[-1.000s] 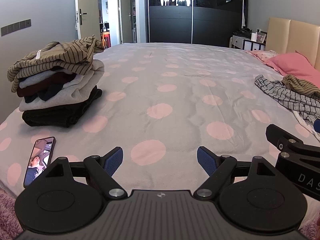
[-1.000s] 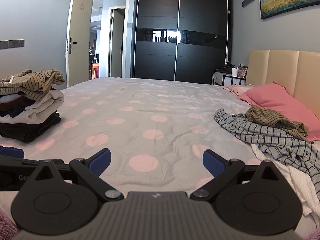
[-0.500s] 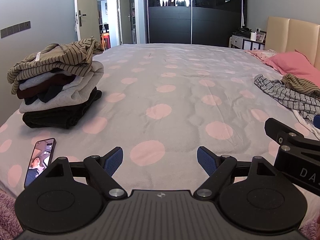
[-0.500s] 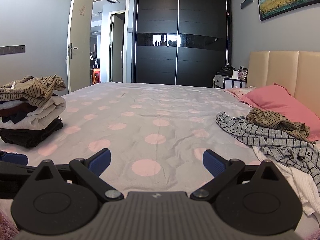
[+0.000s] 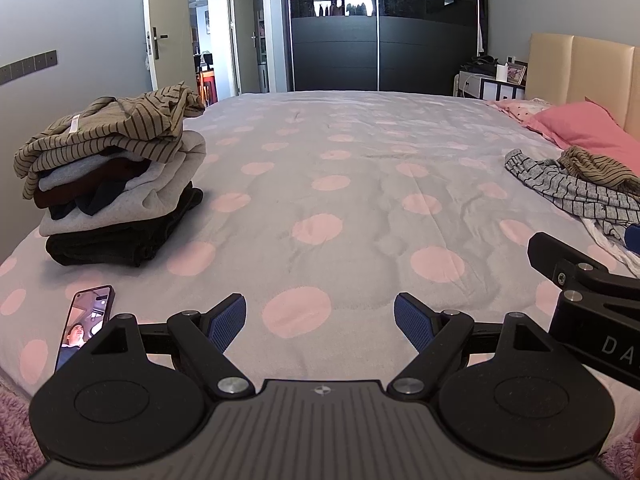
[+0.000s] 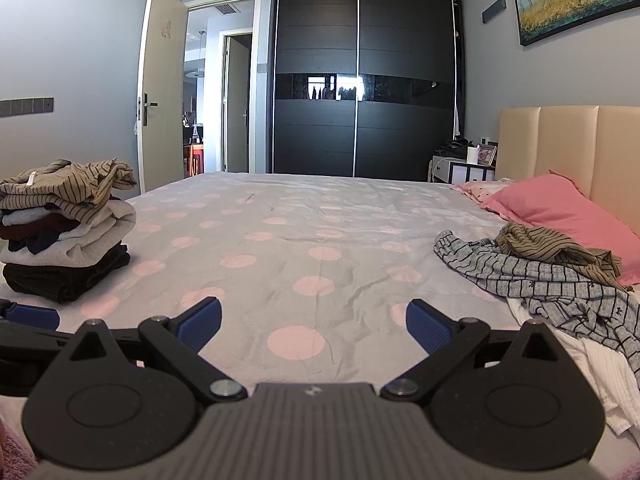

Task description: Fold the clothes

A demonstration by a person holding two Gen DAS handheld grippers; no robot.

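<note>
Clothes wait unfolded in a heap (image 6: 560, 276) near the pink pillow (image 6: 560, 208), well apart from your folded stack (image 5: 116, 184). Left tool (image 5: 320, 322) and right tool (image 6: 314, 322) hover spread, empty. Grab carelessly and tangled garments may drag together; the heap's edge is cut off.

- Even, soft daylight in both views; room bright, colours clear.
- Glare patch on the glossy band of the wardrobe (image 6: 348, 88); hallway beyond the open door (image 6: 160, 92) lit brighter.
- Faint soft shadow under the folded stack (image 5: 116, 184) on the bed (image 5: 320, 208).
- Strong fisheye bending at the edges; dark vignette in the corners.
- Focus sharp mid-frame; nearest black housing slightly soft.
</note>
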